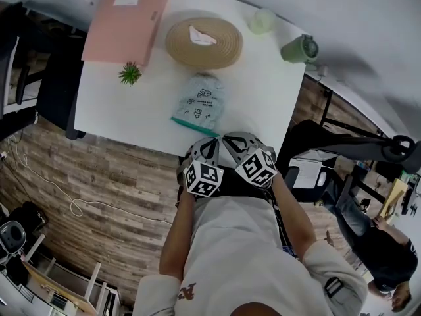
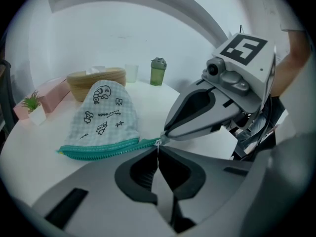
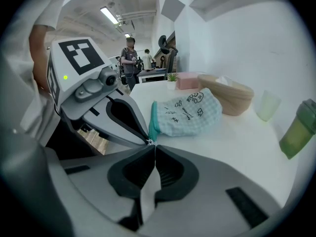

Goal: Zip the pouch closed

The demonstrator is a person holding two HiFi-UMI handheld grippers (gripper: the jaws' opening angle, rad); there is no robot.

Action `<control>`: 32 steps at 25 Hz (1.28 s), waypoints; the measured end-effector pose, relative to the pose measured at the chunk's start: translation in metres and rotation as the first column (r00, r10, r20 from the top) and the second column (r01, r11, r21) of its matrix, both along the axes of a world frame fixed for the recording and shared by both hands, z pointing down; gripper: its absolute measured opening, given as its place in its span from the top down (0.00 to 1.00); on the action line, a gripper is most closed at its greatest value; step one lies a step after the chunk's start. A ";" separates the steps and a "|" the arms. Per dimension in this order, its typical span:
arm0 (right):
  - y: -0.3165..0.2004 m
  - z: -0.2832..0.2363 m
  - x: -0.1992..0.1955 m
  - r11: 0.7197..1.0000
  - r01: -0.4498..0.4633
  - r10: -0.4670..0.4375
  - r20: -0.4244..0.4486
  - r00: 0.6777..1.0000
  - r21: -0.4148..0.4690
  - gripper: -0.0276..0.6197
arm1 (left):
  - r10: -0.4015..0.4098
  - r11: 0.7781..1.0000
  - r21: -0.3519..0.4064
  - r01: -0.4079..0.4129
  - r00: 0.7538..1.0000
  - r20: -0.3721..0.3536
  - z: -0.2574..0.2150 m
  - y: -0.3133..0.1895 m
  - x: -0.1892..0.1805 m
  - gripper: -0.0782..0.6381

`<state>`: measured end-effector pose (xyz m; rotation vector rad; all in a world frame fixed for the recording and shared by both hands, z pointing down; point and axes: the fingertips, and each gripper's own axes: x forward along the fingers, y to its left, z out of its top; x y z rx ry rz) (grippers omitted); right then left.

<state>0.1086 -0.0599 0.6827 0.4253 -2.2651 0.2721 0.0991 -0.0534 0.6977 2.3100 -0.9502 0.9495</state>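
Teal is the zip (image 2: 98, 150) along the checked pouch (image 1: 199, 101), which lies flat on the white desk (image 1: 118, 114) just on our side of the woven basket (image 1: 204, 43). The zipped edge faces away from the basket and towards us. Its teeth look meshed along the length we can see.

At the zip's right end both tools meet. The left hand-held gripper (image 2: 158, 149) has its jaws fully together, nipping the small metal pull (image 2: 159, 142) at their tips. The right hand-held gripper (image 3: 151, 144) is likewise closed tight, pinching the zip's end just beside the pull, so the two sets of tips touch or nearly touch. Both point down at a slant from the desk's near edge.

A tissue (image 1: 200, 35) sits in the basket. Left of the basket lies a pink folder (image 1: 128, 22), with a small plant (image 1: 129, 74) nearer us. Right of the basket stands a pale cup (image 1: 262, 20), and further right a green bottle (image 1: 299, 49).
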 end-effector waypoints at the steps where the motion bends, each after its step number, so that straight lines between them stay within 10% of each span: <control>1: 0.000 0.000 0.000 1.000 0.001 -0.001 -0.004 1.000 0.002 0.95 | -0.001 1.000 -0.002 0.001 1.000 -0.001 0.000 0.000 0.000 0.89; 32: 0.003 0.001 -0.001 1.000 -0.026 0.026 -0.023 0.999 -0.011 0.95 | -0.083 0.993 -0.096 0.070 0.987 -0.138 -0.004 0.000 -0.009 0.89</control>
